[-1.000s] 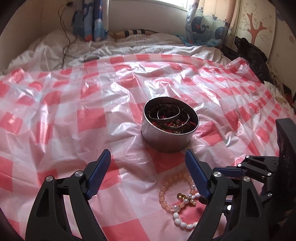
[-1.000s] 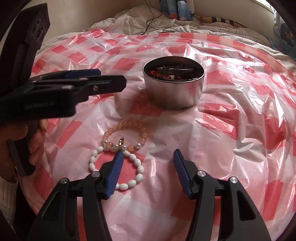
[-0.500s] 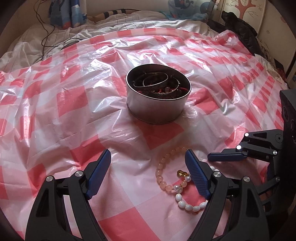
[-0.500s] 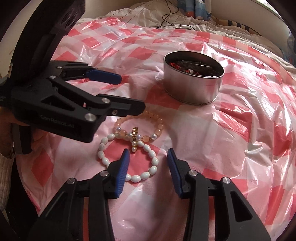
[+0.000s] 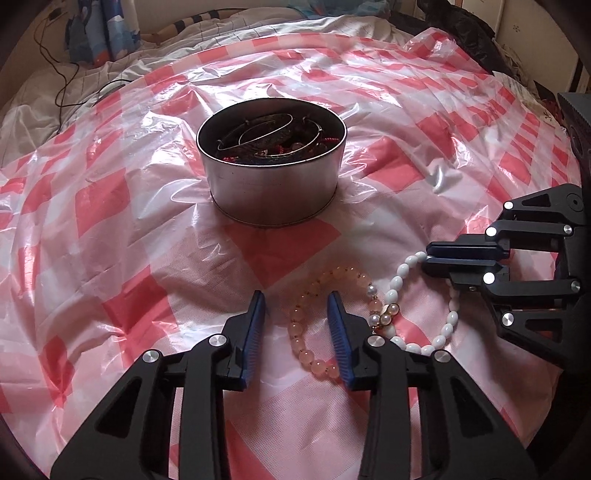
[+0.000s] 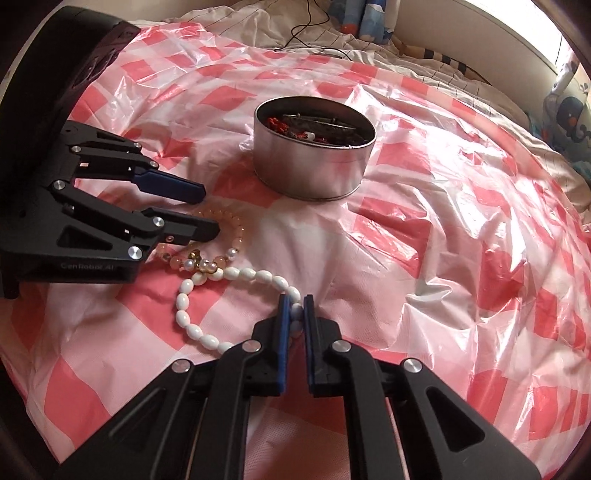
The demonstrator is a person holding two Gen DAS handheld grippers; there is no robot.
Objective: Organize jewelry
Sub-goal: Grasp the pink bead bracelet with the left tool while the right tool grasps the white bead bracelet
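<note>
A round metal tin (image 5: 272, 173) holding bangles and red beads stands on the red-and-white checked plastic sheet (image 5: 110, 229); it also shows in the right wrist view (image 6: 314, 155). A white oval-bead bracelet (image 6: 236, 275) and a peach bead bracelet (image 5: 306, 349) lie linked in front of it. My right gripper (image 6: 295, 308) is shut on the white bracelet's beads; it shows from the side in the left wrist view (image 5: 430, 260). My left gripper (image 5: 296, 325) is open, its jaws astride the peach bracelet's left side; it shows in the right wrist view (image 6: 210, 210) over the peach bracelet (image 6: 236, 225).
The sheet covers a bed with white bedding (image 5: 44, 92) and a black cable (image 5: 62, 85) at the back. Dark clothing (image 5: 465, 33) lies at the far right. Blue patterned curtains (image 5: 103, 33) hang behind.
My right gripper has closed on the white bracelet. My left gripper has narrowed and moved forward over the peach bracelet. Both moved nearer the tin.
</note>
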